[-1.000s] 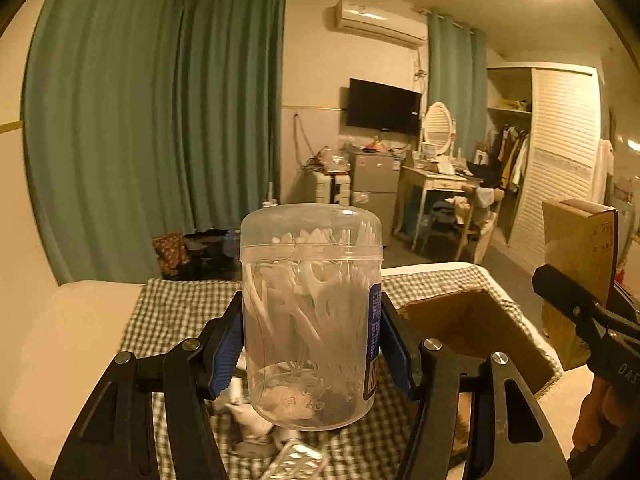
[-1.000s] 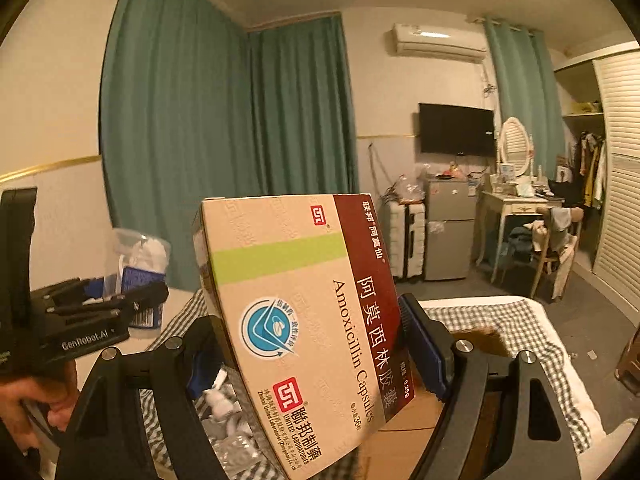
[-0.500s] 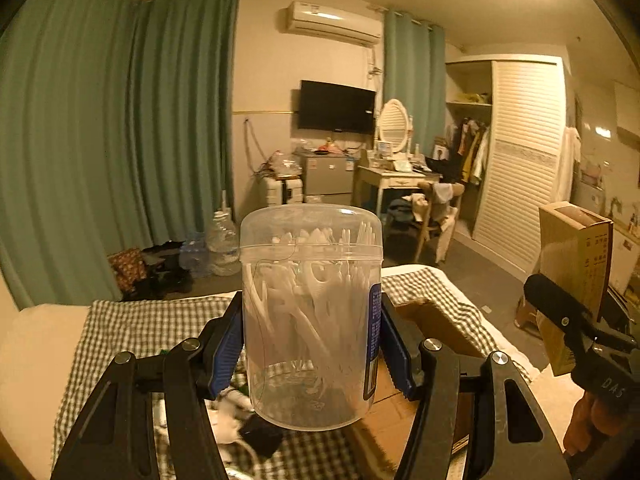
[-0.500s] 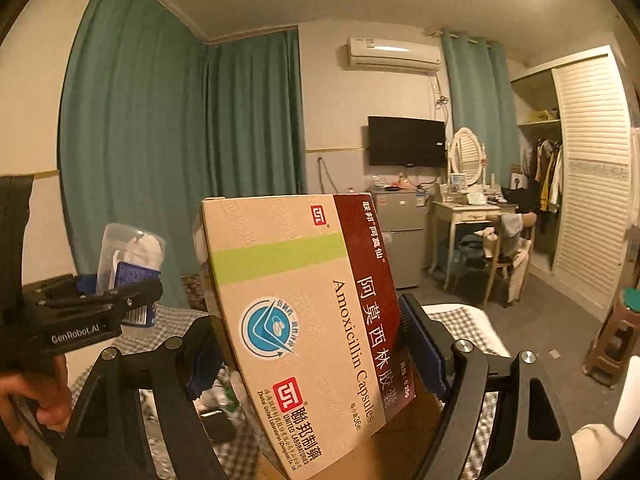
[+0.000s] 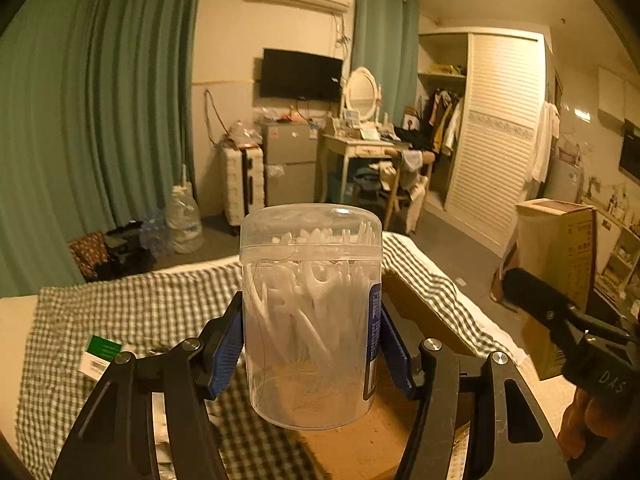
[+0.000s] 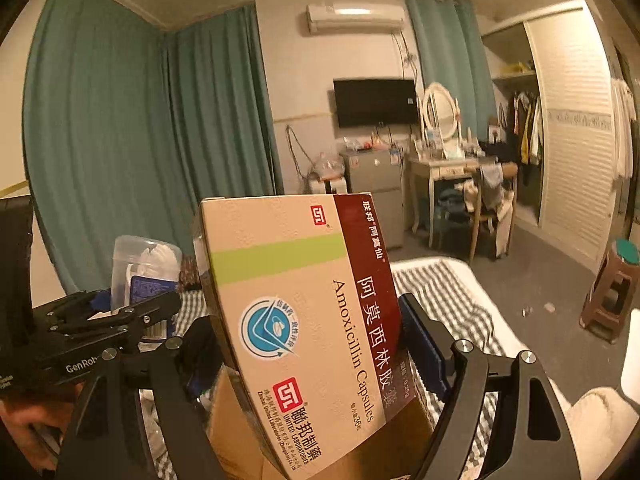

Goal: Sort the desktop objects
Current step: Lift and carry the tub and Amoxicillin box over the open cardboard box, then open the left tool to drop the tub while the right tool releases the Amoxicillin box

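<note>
Gripping an upright floss-pick jar (image 5: 311, 316) – left gripper (image 5: 311, 344); right gripper (image 6: 304, 356) clamps medicine box (image 6: 296, 320), long axis tilted

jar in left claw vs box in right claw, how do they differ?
1. Shape: the jar is a round cylinder with a domed lid; the box is flat and rectangular.
2. Material: the jar is clear plastic showing white floss picks inside; the box is opaque printed card reading Amoxicillin Capsules.
3. Pose: the jar stands upright in the left claw; the box leans tilted in the right claw.

Shared: each is clamped between blue pads, above the checked cloth.
</note>
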{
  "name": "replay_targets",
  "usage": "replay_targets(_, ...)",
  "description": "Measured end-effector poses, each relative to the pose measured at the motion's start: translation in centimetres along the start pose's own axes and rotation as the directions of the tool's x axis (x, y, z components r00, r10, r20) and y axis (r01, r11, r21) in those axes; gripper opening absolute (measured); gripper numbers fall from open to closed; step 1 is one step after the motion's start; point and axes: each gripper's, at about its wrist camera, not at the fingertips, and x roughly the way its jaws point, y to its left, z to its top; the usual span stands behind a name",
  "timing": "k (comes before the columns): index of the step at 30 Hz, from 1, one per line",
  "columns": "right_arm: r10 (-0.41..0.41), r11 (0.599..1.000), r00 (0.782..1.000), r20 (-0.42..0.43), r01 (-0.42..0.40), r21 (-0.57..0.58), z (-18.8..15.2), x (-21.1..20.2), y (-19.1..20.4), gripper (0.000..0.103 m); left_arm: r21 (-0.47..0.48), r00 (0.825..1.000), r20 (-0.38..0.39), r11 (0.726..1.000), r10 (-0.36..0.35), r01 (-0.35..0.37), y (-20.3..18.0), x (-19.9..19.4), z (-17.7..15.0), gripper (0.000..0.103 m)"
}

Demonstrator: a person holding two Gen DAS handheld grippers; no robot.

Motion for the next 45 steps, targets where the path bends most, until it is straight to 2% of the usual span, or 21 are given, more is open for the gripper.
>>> replay_targets(6,-0.016,1.0,0.992,-0.129,0.017,0.004,-2.1,2.8,-1.9,0.078,0.028,0.995,-0.087,0.998,-0.045,0.048,-2.2,4.3,-2.0,0.063)
replay_targets(9,-0.046,0.999,0.983,-0.18,0.046,-0.004,-3.1,4.2,-2.6,0.078,0.06,0.991,-0.129,0.997,-0.046,0.054,-2.9,5.9,-3.1,0.063)
replay_targets(11,-0.065,0.998,0.972,-0.224,0.064,-0.015,-3.7,5.2,-2.9,0.078,0.064,0.985,-0.167,0.996,-0.046,0.057,-3.3,7.3,-4.0,0.063)
replay_targets(18,-0.057,0.998,0.93,-0.363,0.057,-0.01,-5.8,8.5,-3.9,0.079,0.079,0.958,-0.284,0.996,-0.02,0.044,-3.3,11.2,-6.5,0.063)
replay_targets(20,-0.039,0.999,0.924,-0.38,0.047,0.01,-6.4,9.2,-4.3,0.08,0.076,0.955,-0.297,0.996,-0.018,0.042,-3.3,11.8,-6.9,0.066)
replay_targets(22,-0.057,0.998,0.92,-0.389,0.059,-0.008,-6.8,9.8,-4.1,0.08,0.074,0.951,-0.309,0.996,-0.017,0.042,-3.2,12.2,-7.0,0.074)
replay_targets(24,-0.081,0.997,0.925,-0.372,0.068,-0.048,-6.6,10.0,-3.3,0.082,0.085,0.953,-0.301,0.996,-0.014,0.041,-3.4,12.1,-6.9,0.079)
replay_targets(26,-0.082,0.996,0.944,-0.32,0.066,-0.062,-6.2,9.3,-3.0,0.102,0.085,0.959,-0.282,0.996,-0.013,0.039,-3.2,11.4,-6.6,0.081)
replay_targets(29,-0.076,0.997,0.965,-0.25,0.069,-0.037,-5.5,7.9,-2.9,0.102,0.098,0.97,-0.244,0.995,0.001,0.024,-2.9,10.0,-5.7,0.084)
replay_targets(34,-0.061,0.997,0.983,-0.171,0.067,0.028,-3.9,5.6,-3.0,0.103,0.066,0.983,-0.183,0.998,-0.002,0.014,-1.4,7.3,-3.9,0.089)
replay_targets(36,-0.058,0.996,0.991,-0.118,0.065,0.058,-2.8,3.7,-2.7,0.103,0.058,0.986,-0.165,0.998,0.007,0.003,-0.7,6.1,-3.2,0.099)
replay_targets(37,-0.055,0.996,0.994,-0.093,0.062,0.071,-2.1,3.3,-2.6,0.103,0.054,0.989,-0.148,0.999,0.015,-0.007,-0.1,5.1,-2.7,0.1)
replay_targets(39,-0.059,0.994,0.997,-0.051,0.064,0.085,-1.0,2.2,-2.3,0.103,0.041,0.992,-0.124,0.999,0.03,-0.025,0.8,3.7,-1.7,0.103)
replay_targets(41,-0.081,0.993,0.996,0.027,0.078,0.089,0.3,0.7,-1.6,0.103,0.013,0.994,-0.102,0.999,0.033,-0.032,2.2,2.0,-0.8,0.103)
replay_targets(45,-0.091,0.992,0.993,0.074,0.084,0.096,2.0,-0.6,-0.9,0.103,-0.015,0.995,-0.053,0.996,0.088,-0.089,4.9,-1.0,0.6,0.103)
